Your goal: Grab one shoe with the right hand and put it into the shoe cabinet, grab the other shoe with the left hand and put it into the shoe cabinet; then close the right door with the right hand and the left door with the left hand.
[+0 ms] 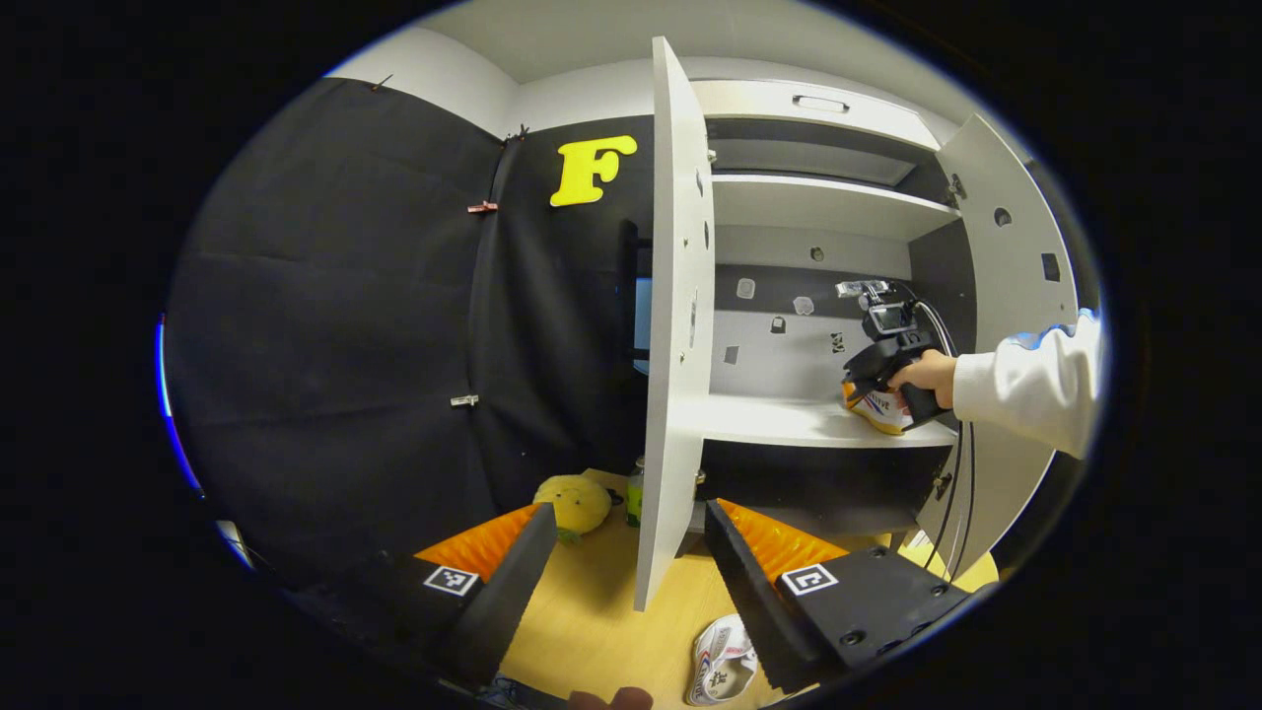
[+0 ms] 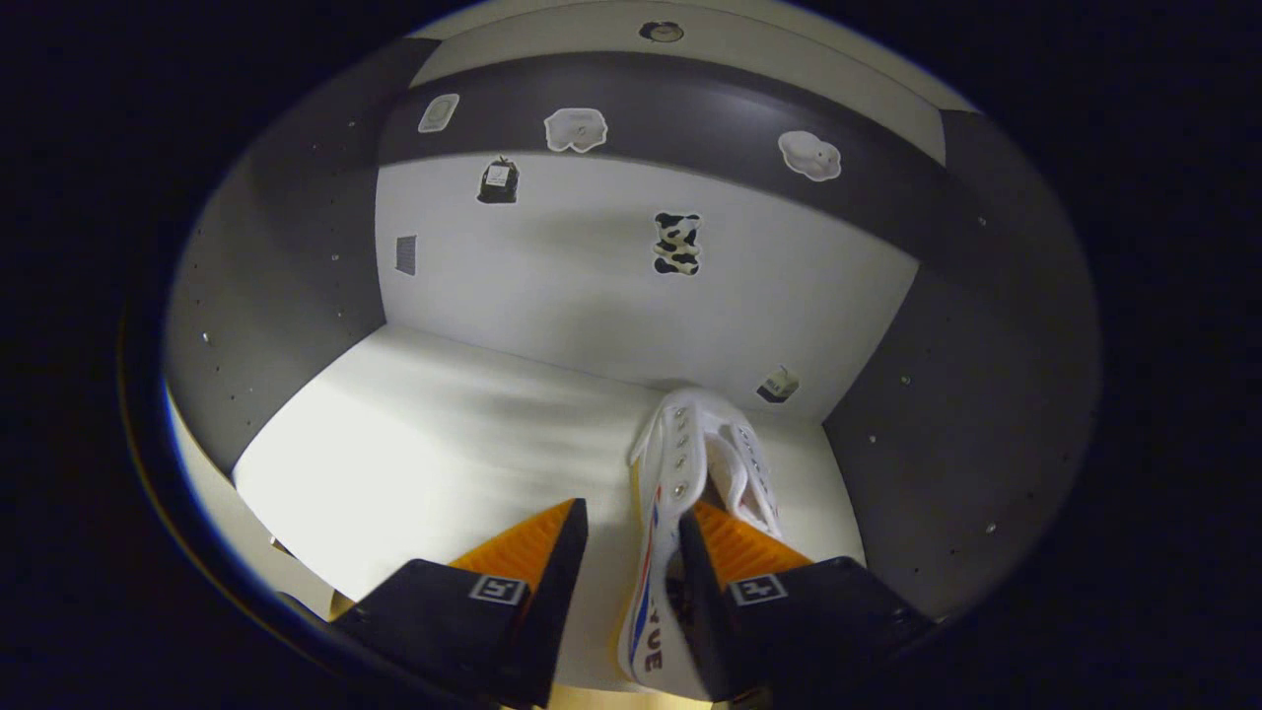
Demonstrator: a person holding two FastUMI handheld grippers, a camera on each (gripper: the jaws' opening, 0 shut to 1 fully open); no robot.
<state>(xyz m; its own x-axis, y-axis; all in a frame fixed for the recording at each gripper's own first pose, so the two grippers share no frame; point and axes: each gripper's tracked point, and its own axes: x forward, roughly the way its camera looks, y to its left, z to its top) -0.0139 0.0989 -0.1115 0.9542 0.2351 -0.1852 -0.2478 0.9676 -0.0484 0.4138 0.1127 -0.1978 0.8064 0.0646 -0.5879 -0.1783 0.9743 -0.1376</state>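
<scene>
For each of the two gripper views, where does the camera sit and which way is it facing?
Left gripper view: rides the left gripper, low before the open shoe cabinet; shows its own fingers, a shoe on the floor, the person's sleeve.
Right gripper view: rides the right gripper, inside the cabinet, facing its back wall.
Shared: the shoe on the shelf.

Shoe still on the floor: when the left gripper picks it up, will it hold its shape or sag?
The shoe looks like soft canvas lying slumped on the floor, so it probably sags when lifted. Likely light. The shoe on the shelf also folds at its upper.
</scene>
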